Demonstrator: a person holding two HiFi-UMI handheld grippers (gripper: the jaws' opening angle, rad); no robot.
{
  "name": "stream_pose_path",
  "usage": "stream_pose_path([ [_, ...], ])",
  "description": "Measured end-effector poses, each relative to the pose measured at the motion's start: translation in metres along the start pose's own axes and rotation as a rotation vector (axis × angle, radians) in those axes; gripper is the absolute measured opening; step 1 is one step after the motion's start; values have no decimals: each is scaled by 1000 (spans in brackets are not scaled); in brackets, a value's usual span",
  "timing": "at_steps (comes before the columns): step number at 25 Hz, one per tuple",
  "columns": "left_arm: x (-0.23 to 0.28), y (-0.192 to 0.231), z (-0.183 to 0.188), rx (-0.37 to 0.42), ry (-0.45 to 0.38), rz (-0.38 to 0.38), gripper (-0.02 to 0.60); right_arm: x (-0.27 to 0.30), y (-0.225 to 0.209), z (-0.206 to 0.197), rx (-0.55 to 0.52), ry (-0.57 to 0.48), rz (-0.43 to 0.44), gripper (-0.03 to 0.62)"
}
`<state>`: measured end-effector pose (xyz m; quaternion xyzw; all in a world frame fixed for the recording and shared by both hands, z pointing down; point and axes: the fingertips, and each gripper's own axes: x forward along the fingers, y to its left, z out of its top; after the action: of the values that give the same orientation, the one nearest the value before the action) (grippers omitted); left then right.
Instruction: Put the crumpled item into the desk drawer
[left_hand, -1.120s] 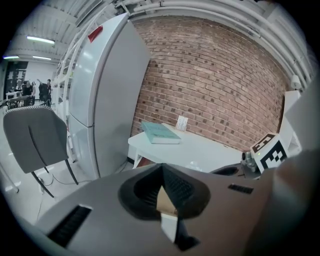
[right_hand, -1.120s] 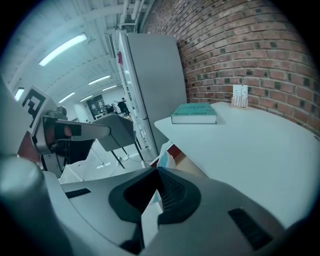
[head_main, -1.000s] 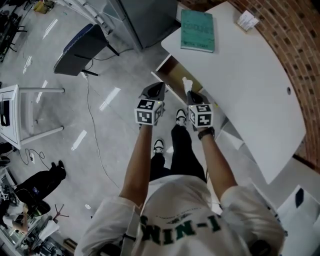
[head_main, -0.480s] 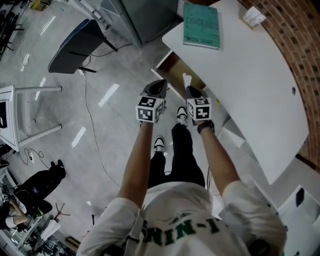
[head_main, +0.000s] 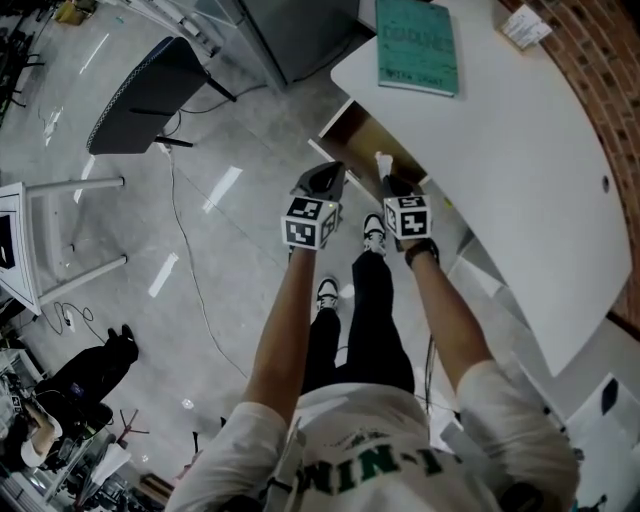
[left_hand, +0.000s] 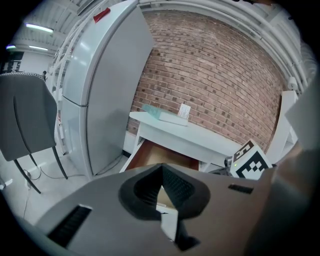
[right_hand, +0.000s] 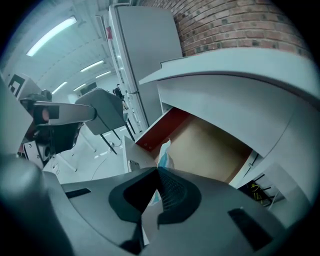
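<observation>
Right tongs (right_hand: 158, 175): clamping crumpled white-and-blue paper item (right_hand: 164, 151)
Left tongs (left_hand: 160, 179): sitting pressed together, empty
Open brown wooden drawer (right_hand: 210, 145): lying just ahead of right tongs

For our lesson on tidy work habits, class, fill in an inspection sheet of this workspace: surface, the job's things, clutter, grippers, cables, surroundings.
Surface: white desk, mostly bare, set against a brick wall.
Job's things: drawer stands open, nothing seen inside; white crumpled item is held up in front of it, not yet in.
Clutter: green book and small white item lie on the desk.
Grippers: right gripper shut on the crumpled item; left gripper shut, nothing seen in it.
Cables: one thin cable trails across the floor.
Surroundings: dark chair and grey cabinet beside the desk.
</observation>
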<state>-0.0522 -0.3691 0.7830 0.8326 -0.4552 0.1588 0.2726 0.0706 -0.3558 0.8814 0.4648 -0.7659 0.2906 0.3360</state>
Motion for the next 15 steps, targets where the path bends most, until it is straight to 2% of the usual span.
stream_pose_path([
  [5, 8, 2, -5, -1, -7, -5, -3, 13, -6, -7, -5, 31, -11, 3],
  [11, 10, -2, 1, 51, -48, -9, -3, 19, -12, -14, 0, 61, -25, 3],
  [15, 9, -3, 5, 59, -58, -7, -3, 20, -11, -19, -5, 92, -18, 3],
])
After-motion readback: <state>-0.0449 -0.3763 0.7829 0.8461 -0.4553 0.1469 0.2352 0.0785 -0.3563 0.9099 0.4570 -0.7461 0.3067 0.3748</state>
